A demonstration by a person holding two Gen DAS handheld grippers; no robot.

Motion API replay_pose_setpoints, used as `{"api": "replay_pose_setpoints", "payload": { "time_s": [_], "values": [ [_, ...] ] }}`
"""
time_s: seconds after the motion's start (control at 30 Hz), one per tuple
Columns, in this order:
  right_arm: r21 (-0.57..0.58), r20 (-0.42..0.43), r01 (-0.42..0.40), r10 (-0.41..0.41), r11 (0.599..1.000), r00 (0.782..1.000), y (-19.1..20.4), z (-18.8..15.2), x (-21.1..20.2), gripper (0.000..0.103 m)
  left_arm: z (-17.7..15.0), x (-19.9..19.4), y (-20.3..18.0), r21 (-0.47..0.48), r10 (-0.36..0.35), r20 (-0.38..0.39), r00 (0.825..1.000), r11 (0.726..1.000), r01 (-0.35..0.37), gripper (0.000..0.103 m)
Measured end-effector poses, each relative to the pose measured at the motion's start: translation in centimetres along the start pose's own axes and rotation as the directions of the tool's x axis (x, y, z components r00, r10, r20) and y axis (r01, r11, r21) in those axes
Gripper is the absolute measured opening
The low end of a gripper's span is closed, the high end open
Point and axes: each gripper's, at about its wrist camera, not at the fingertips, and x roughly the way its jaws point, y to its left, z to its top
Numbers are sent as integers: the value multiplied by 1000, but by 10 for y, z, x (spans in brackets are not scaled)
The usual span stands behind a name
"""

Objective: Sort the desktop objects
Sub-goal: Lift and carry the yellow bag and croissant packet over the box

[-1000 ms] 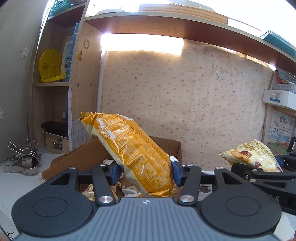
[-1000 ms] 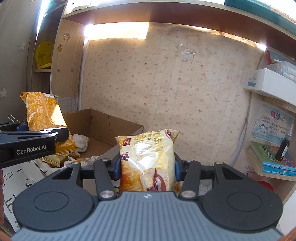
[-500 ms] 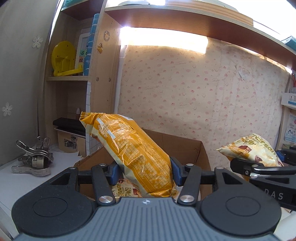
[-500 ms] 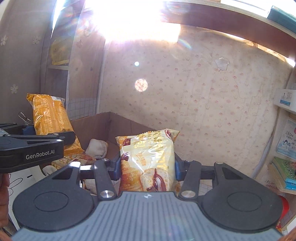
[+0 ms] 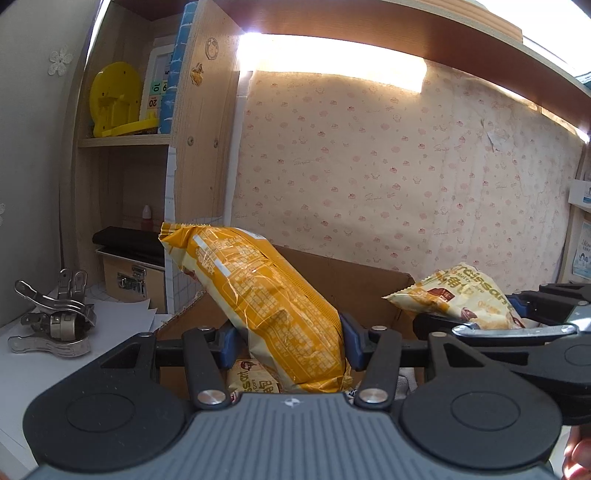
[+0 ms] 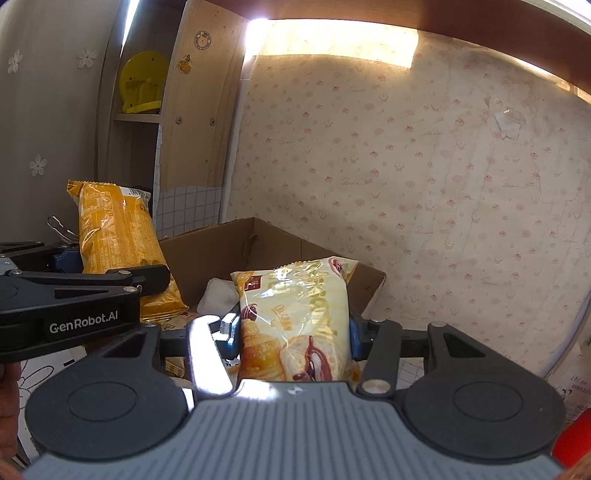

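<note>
Partly, the cardboard box (image 5: pixel 332 273) hides behind the orange packet (image 5: pixel 269 306).

Sunlit patterned wallpaper (image 5: pixel 388 177) beneath a wooden shelf (image 5: pixel 369 33).

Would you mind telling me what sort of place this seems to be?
Probably a home study desk: wooden shelves stand beside it, patterned wallpaper backs it, and metal clips lie on the white desktop.

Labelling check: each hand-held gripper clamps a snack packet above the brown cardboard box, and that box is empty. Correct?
Not empty. The right wrist view shows the brown cardboard box already holding a white crumpled item; the left wrist view shows another snack packet inside. Both clamps are as stated.
</note>
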Motion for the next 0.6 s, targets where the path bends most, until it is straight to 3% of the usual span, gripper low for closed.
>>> {"api": "replay_pose_setpoints", "payload": {
  "time_s": [0.13,0.6],
  "values": [
    [4,-10,7,-7,1000,1000,-3,5,15,50,3,13,3,-6,-25,-24,999,1000,25,56],
    [8,-44,-9,9,1000,999,-9,16,60,51,1,40,4,24,17,-87,996,1000,-15,57]
  ]
}}
